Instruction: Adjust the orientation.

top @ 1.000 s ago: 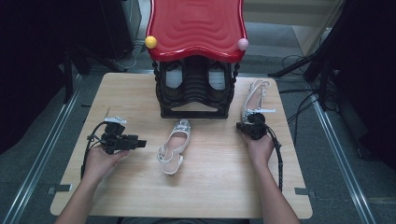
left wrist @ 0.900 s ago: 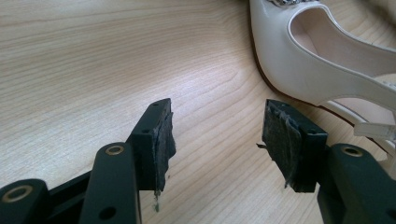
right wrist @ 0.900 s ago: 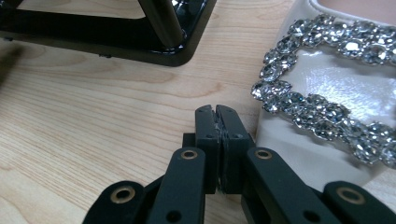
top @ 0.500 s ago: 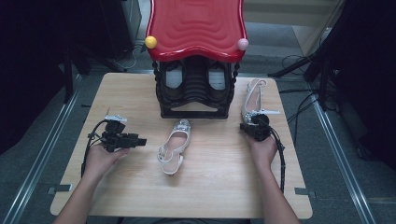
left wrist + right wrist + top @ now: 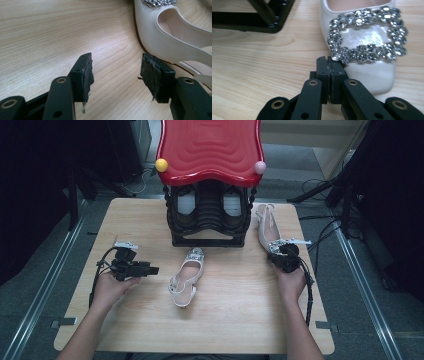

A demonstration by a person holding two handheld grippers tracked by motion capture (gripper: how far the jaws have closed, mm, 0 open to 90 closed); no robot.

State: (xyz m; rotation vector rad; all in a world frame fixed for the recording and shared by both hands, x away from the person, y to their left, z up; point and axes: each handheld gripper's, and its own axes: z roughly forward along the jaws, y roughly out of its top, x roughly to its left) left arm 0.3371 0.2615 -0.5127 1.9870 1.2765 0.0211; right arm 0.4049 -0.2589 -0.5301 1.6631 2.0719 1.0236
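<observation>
A pale slingback shoe [image 5: 186, 277] with a rhinestone buckle lies in the middle of the wooden table [image 5: 235, 320], toe toward the rack. Its mate [image 5: 266, 226] lies at the right, beside the rack. My left gripper [image 5: 154, 270] rests on the table left of the middle shoe, jaws open and empty; its own view shows my left gripper [image 5: 116, 67] with the shoe's side [image 5: 170, 42] just beyond the right jaw. My right gripper [image 5: 278, 251] is at the toe of the right shoe. In its view my right gripper [image 5: 329, 62] is shut, its tips against the shoe [image 5: 367, 37] at the buckle's lower edge, with nothing between them.
A black shoe rack [image 5: 209, 217] with a wavy red top [image 5: 210, 150] stands at the table's far middle, holding dark shoes. Its base [image 5: 262, 22] lies left of the right gripper. Cables trail off the table's right side [image 5: 320, 220].
My right gripper has shifted a little to the right at the toe of the right shoe. The left hand and the middle shoe have not moved.
</observation>
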